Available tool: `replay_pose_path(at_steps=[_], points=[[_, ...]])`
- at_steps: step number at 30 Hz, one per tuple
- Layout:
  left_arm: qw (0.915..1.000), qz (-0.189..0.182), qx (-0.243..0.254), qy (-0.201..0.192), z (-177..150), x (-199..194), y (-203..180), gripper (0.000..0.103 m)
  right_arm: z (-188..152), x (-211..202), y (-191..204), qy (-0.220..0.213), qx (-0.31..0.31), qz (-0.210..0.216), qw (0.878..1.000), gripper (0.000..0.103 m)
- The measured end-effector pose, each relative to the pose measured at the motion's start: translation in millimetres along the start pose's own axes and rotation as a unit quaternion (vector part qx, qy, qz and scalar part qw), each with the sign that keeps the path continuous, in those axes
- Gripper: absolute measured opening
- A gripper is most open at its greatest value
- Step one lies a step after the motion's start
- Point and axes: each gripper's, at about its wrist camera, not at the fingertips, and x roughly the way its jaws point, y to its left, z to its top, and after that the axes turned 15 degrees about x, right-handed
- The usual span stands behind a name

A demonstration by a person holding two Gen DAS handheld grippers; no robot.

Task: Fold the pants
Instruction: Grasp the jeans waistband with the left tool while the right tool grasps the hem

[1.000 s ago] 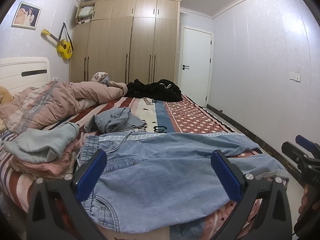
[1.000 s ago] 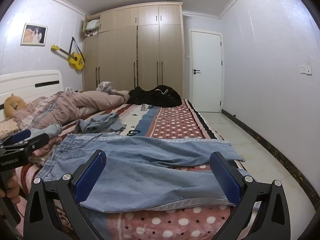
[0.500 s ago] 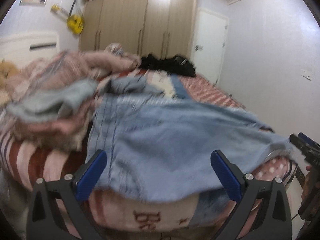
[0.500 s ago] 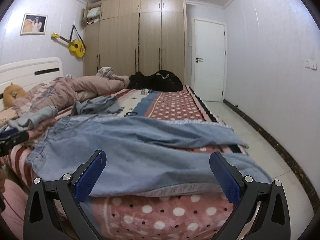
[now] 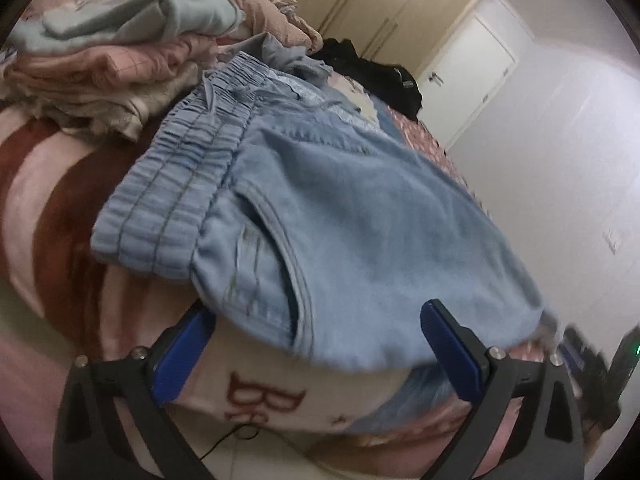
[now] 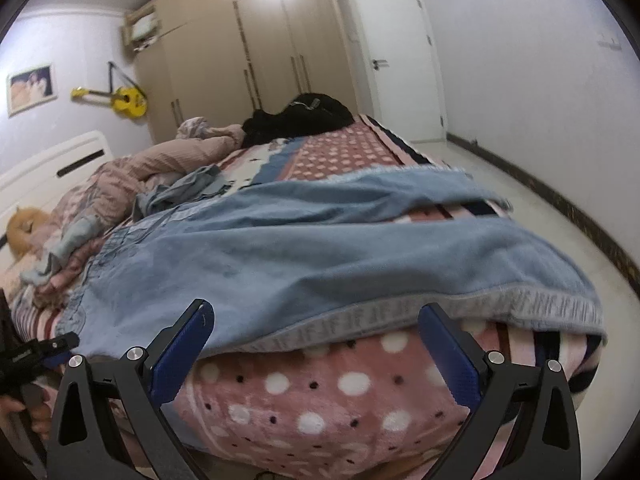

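Now the pants [image 5: 352, 216], light blue denim with a gathered waistband, lie spread across the near edge of the bed [image 6: 320, 392], the waist toward the left and the two legs running to the right, the nearer hem drooping over the bed's side. The left gripper [image 5: 316, 344] sits low at the bed edge just below the waist end, its jaws spread wide and holding nothing. The right gripper [image 6: 316, 344] is likewise released, jaws apart, beneath the nearer leg's patterned hem. Just left of the waistband a pile of clothes [image 5: 120, 44] crowds the pants, touching or nearly so. Farther off lie a rumpled pink quilt [image 6: 160, 164], a grey garment [image 6: 188, 188] and a black heap [image 6: 300, 118] near the wardrobe [image 6: 240, 48].
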Motion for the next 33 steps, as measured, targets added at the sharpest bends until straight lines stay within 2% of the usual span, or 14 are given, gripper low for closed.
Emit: replay_pose_path(at_steps=[5,9,12,18,21,24,27,30,33], points=[[0.9996,0.007,-0.027,-0.005,18.3,12.1,10.9,0.079,6.6,-2.1,-34.4,0.004,0.049,-0.02,0.999,0.094],[0.9987,0.049,-0.015,-0.002,27.0,11.6,15.2,0.027,18.4,-6.6,-71.1,-0.002,0.097,-0.036,0.995,0.094],[0.9989,0.03,-0.03,-0.022,27.4,4.6,26.8,0.013,27.3,-8.7,-100.2,-0.006,0.133,-0.056,0.99,0.094],[0.9943,0.08,0.001,-0.07,44.8,-31.7,30.1,0.01,27.7,-12.4,-141.3,0.007,0.18,-0.064,0.982,0.094],[0.9936,0.079,0.008,-0.079,54.1,-40.7,30.0,0.01,24.8,-11.4,-155.1,0.011,0.202,-0.064,0.977,0.094],[0.9923,0.089,0.023,-0.083,56.6,-45.0,25.0,0.01,19.7,-10.3,-177.8,0.005,0.254,-0.062,0.965,0.094],[0.9922,0.091,0.025,-0.082,53.8,-49.0,23.5,0.01,15.3,-11.6,-190.1,-0.002,0.271,-0.064,0.96,0.094],[0.9905,0.094,0.038,-0.092,52.7,-52.6,17.9,0.01,14.0,-13.8,-197.2,-0.006,0.268,-0.058,0.962,0.094],[0.9872,0.103,0.063,-0.105,54.1,-60.4,7.8,0.01,18.6,-20.1,-194.3,-0.017,0.242,-0.056,0.969,0.094]])
